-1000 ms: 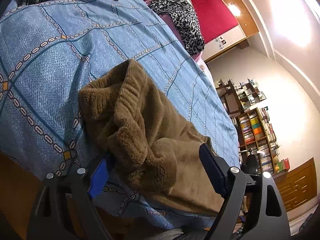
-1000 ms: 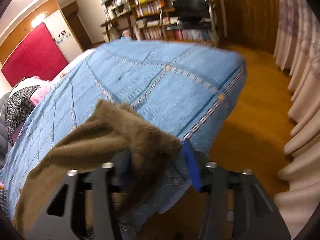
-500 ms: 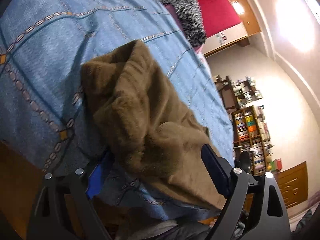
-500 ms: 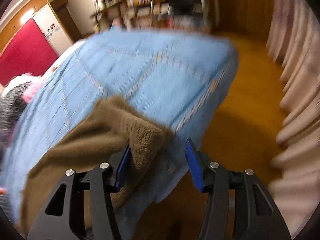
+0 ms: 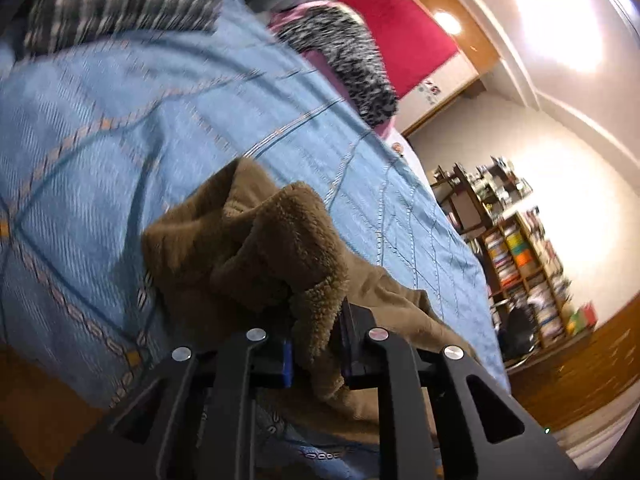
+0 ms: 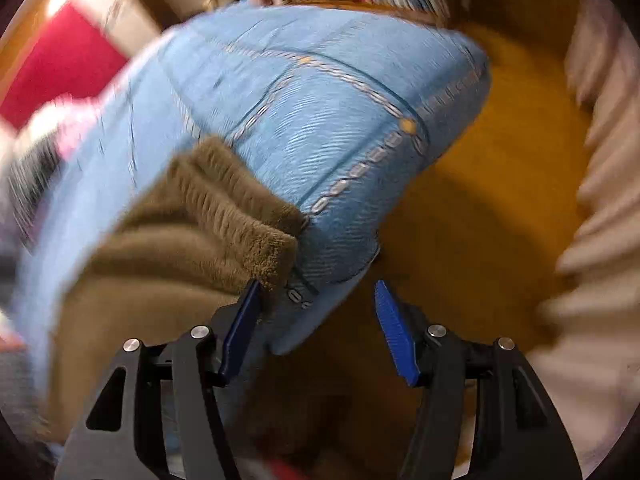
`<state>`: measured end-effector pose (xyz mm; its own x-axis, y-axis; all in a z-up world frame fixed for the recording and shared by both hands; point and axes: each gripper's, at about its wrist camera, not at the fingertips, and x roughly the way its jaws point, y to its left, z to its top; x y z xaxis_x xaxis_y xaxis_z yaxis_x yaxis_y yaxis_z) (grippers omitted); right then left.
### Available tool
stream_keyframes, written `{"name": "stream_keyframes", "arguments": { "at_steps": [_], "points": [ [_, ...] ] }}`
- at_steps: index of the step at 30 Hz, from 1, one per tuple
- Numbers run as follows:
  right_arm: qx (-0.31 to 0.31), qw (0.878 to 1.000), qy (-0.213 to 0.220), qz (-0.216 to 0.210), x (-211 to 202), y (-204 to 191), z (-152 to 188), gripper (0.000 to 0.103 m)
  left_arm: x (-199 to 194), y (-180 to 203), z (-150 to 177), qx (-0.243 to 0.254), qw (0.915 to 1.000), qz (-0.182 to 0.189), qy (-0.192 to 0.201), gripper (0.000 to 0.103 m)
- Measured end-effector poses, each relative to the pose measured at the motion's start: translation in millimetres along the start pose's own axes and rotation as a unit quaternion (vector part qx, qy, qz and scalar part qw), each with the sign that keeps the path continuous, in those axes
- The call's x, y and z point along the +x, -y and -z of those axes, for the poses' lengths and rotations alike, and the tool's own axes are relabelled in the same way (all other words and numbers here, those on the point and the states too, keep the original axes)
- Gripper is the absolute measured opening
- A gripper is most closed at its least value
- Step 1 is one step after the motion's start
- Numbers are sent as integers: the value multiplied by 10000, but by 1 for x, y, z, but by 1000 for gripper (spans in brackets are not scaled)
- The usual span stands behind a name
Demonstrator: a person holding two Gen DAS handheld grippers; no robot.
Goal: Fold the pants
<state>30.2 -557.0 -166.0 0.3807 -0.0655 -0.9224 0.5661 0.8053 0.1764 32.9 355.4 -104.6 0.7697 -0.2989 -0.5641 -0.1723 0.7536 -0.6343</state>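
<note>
The left gripper (image 5: 316,344) is clenched on a thick fleecy bunch of the brown pants (image 5: 256,252), the fabric pinched between its two fingers and heaped just ahead of them. The pants lie on the blue patterned bedspread (image 5: 120,120), near the bed's edge, trailing away to the gripper's right.

The right gripper (image 6: 316,320) is released, its blue pads spread wide. The ribbed end of the pants (image 6: 208,216) touches or sits just beside its left pad, while the bedspread's corner (image 6: 340,248) pokes into the gap between the pads. The wooden floor (image 6: 480,220) lies beyond.

Risks, as I judge them:
- If the right gripper closes here, it may catch the bedspread corner instead of, or together with, the pants, dragging the cover along.
- The left grasp holds a bulky wad, not a clean edge, so a fold from it may come out lumpy or uneven.
- The pants sit near the bed's edge; a pull toward the grippers could slide them off onto the floor.
</note>
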Motion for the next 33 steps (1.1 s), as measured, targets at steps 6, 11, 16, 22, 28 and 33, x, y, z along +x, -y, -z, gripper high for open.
{"name": "stream_keyframes", "arguments": {
  "at_steps": [6,11,16,22,28,33],
  "points": [
    [-381,9950,-222,894,11,-17,-2,69,2,-19,6,-227,9997,-66,-64,18],
    [1505,9878,-166,-359,1,45,-8,69,7,-26,12,-373,9992,0,-150,51],
    [2223,9749,35,80,-4,87,-6,69,9,-14,6,-198,9996,-70,-189,55],
    [1669,9836,569,-387,-20,47,-18,69,14,-9,1,-329,9990,-105,-277,68],
    [360,9866,967,-1267,-35,-56,-42,69,20,3,-1,-305,9985,-259,-382,80],
    [-763,9680,729,-2275,-22,-175,-45,69,24,1,-2,-390,9978,-335,-417,80]
  ]
}}
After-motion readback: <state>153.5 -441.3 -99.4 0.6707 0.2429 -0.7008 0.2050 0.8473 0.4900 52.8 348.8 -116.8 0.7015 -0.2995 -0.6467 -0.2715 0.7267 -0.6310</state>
